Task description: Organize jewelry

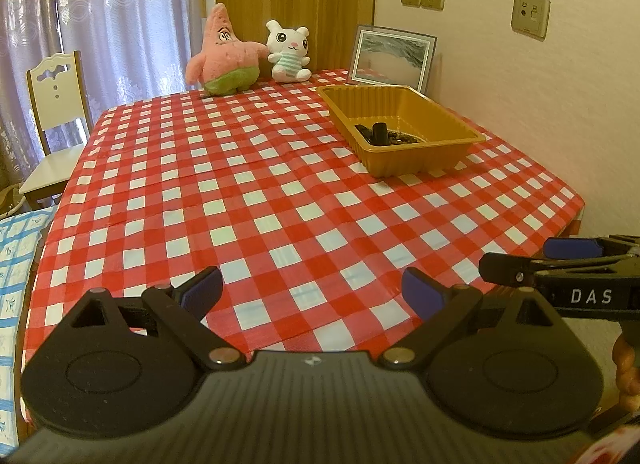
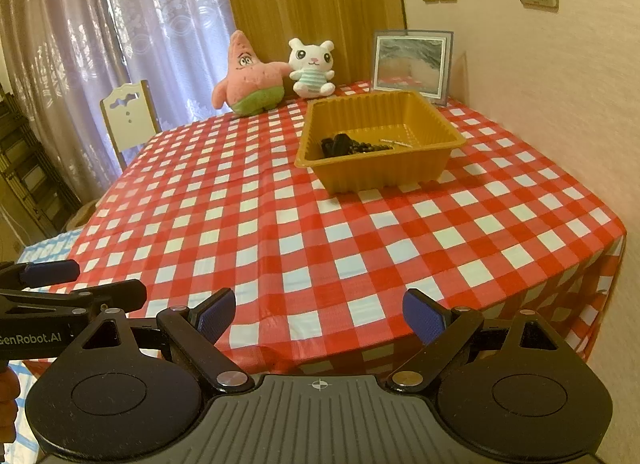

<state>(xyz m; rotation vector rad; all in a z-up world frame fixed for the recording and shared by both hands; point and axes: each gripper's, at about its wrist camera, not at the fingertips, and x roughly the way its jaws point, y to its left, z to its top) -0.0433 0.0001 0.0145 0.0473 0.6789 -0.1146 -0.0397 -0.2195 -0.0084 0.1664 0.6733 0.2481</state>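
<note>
A gold plastic tray (image 1: 436, 152) (image 2: 400, 180) stands on the far right part of the red-checked table. Inside it lie dark jewelry pieces (image 1: 384, 135) (image 2: 348, 145), among them a black beaded string and a thin silver piece (image 2: 396, 142). My left gripper (image 1: 312, 290) is open and empty, held above the near table edge. My right gripper (image 2: 320, 314) is open and empty, also at the near edge. Each gripper shows at the side of the other's view, the right one (image 1: 560, 264) and the left one (image 2: 80, 288).
A pink starfish plush (image 1: 224, 52) (image 2: 250, 76) and a white bunny plush (image 1: 290, 52) (image 2: 312, 68) sit at the table's far edge. A framed picture (image 1: 390, 58) (image 2: 412, 64) leans on the wall behind the tray. A white chair (image 1: 56, 112) (image 2: 130, 116) stands at the left.
</note>
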